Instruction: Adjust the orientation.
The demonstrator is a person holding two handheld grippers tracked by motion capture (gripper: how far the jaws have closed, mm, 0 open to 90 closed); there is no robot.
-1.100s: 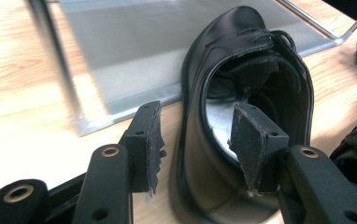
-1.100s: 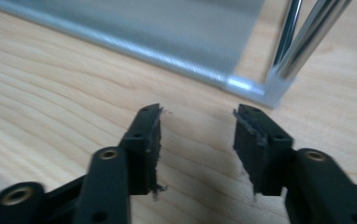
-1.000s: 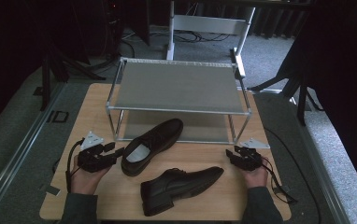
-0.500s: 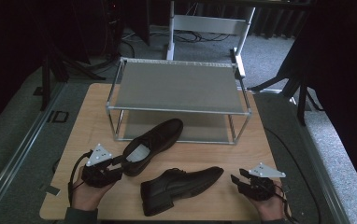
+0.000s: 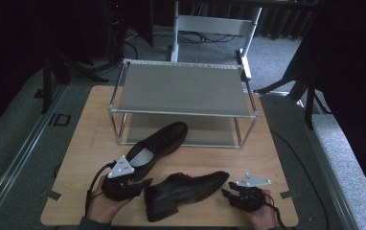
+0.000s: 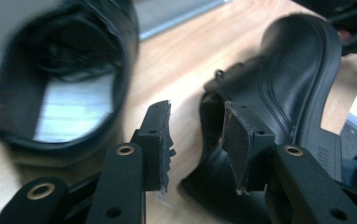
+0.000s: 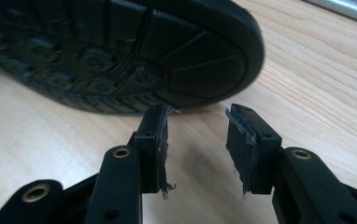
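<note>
Both tongs stand apart and empty, the left tongs point(image 5: 142, 183) and right tongs point(image 5: 227, 193) flanking the near shoe point(image 5: 187, 190), the right pair just closing a little.

Two black leather dress shoes lie on a wooden bench point(image 5: 95, 124) in front of a two-tier metal shoe rack point(image 5: 183, 88). The nearer shoe point(image 5: 186, 191) lies tipped on its side between two hand-held grippers: the left hand-held gripper point(image 5: 140, 184), jaws parted, sits at its heel end, while the right hand-held gripper point(image 5: 226, 194) sits just off its toe. The farther shoe point(image 5: 159, 143) stands upright, its toe reaching under the rack's lower shelf. Grey carpet point(image 5: 23, 139) surrounds the bench.
</note>
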